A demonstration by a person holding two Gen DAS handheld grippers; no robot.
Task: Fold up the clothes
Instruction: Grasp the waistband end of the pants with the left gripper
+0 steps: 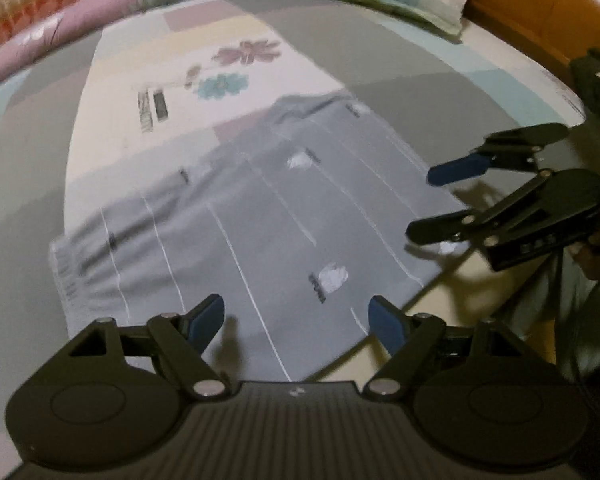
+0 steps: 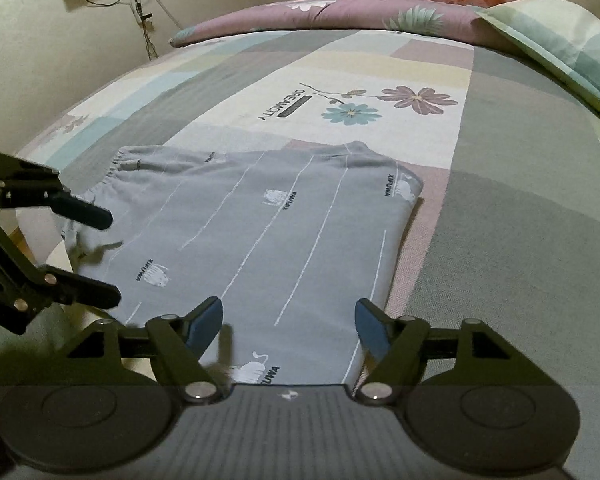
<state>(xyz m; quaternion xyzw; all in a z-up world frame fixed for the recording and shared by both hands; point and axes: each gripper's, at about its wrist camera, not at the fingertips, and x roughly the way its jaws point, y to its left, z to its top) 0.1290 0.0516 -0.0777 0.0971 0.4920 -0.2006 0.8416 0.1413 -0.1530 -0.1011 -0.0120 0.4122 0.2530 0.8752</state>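
Left wrist view: the left gripper (image 1: 298, 318) has its 2 blue-padded fingers (image 1: 208, 320) spread wide, holding nothing, poised over the near edge of the grey garment (image 1: 240, 208). Right wrist view shows the right gripper (image 2: 288, 320) likewise wide apart and empty, above the garment's near end. The garment, grey with thin white lines and small white prints, lies flat and folded on the bed (image 2: 520, 200), over its patchwork flowered sheet. A pillow (image 2: 560, 40) sits beyond.
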